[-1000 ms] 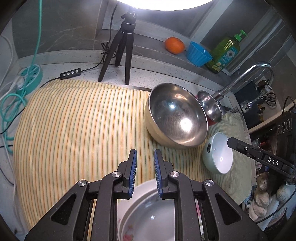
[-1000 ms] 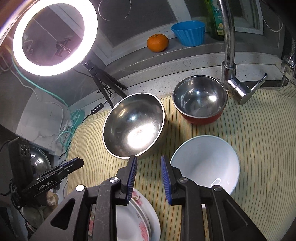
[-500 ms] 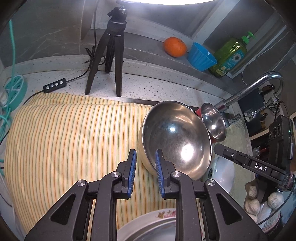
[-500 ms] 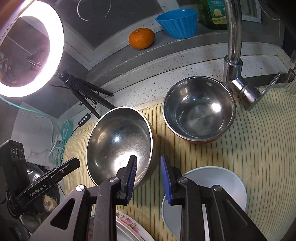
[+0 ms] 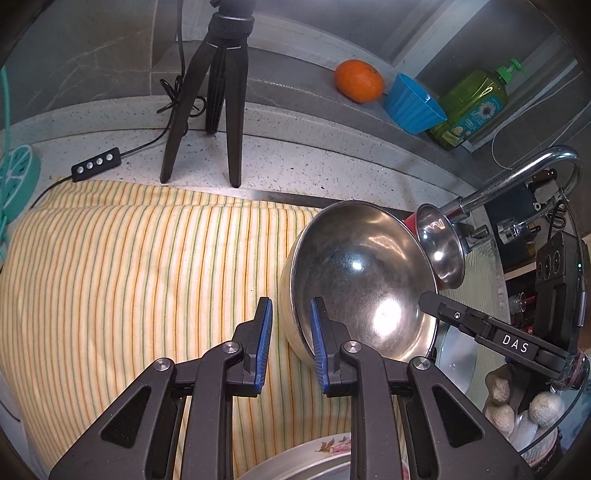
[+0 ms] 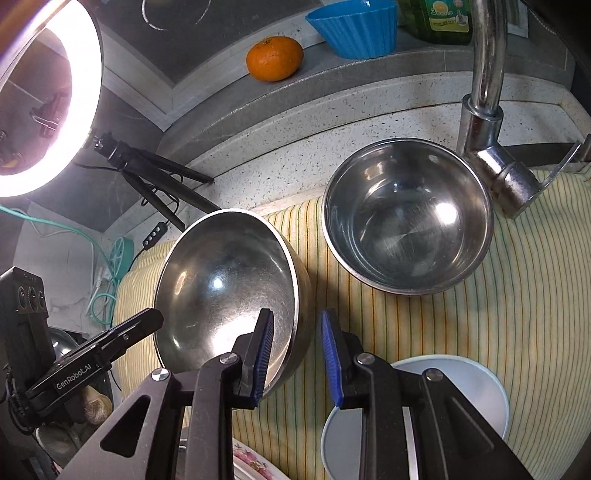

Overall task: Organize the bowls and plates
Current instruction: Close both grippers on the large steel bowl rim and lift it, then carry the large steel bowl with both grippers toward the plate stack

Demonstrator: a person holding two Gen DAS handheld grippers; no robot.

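Note:
A large steel bowl [image 5: 362, 280] [image 6: 221, 295] with a cream outside rests on the striped cloth [image 5: 147, 277]. My left gripper [image 5: 290, 301] stands open astride its left rim, one finger inside and one outside, with cloth showing beside the outer pad. My right gripper [image 6: 296, 313] is open astride the opposite rim in the same way. A smaller steel bowl [image 6: 406, 229] with a red outside sits behind, by the tap. A white bowl [image 6: 461, 384] lies under my right gripper. A floral plate [image 5: 317, 454] shows at the bottom edge.
The chrome tap [image 6: 484, 81] rises at the back right, close over the smaller bowl. A tripod [image 5: 218, 92] with a ring light [image 6: 44, 92] stands behind the cloth. An orange [image 6: 275, 57], a blue cup [image 6: 354, 26] and a green soap bottle [image 5: 469, 107] sit on the rear ledge.
Both grippers have moved forward and down from over the plate and white bowl to the large steel bowl's rim, one on each side. Their jaw gaps look the same.

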